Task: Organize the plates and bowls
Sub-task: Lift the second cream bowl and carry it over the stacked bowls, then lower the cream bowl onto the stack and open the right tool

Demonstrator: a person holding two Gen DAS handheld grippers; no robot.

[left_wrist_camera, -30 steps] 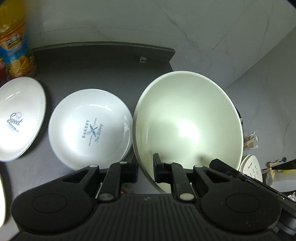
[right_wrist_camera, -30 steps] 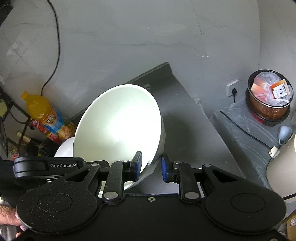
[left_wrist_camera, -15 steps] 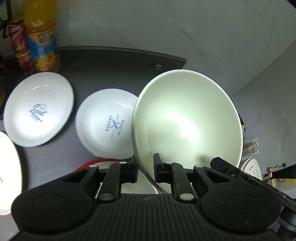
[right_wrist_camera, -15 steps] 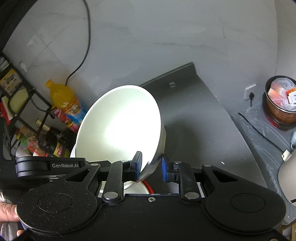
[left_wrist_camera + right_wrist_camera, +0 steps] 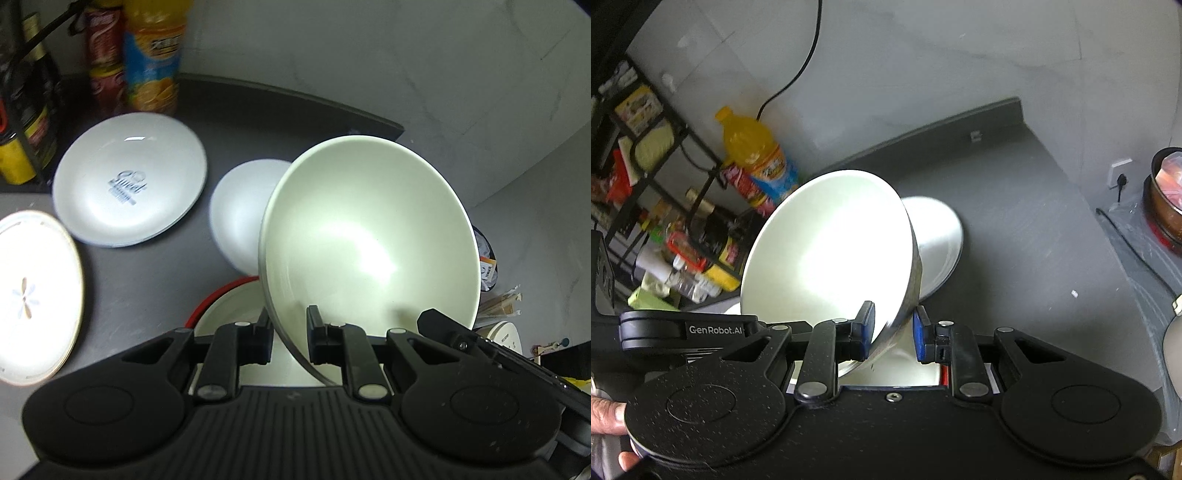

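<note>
- While both clamp the rim, left hand-held gripper [image 5: 289, 338] and right hand-held gripper [image 5: 893, 334] hold the pale bowl [image 5: 369, 240] tilted in the air above the red-rimmed bowl [image 5: 236, 306] on the worktop [image 5: 147, 273].
- Likely nesting: level it, lower slowly, release together.
- Glossy, smooth, deep round ceramic; slippery.
- Shallow printed plate [image 5: 129, 181] sits left.

Looks like a home kitchen: dark grey worktop [image 5: 1015, 229] against a marble-look wall, wire rack [image 5: 646, 155] stuffed with sauce bottles and packets, an orange juice bottle [image 5: 757, 158], a wall socket [image 5: 1121, 173], plates [image 5: 129, 181] laid out.
</note>
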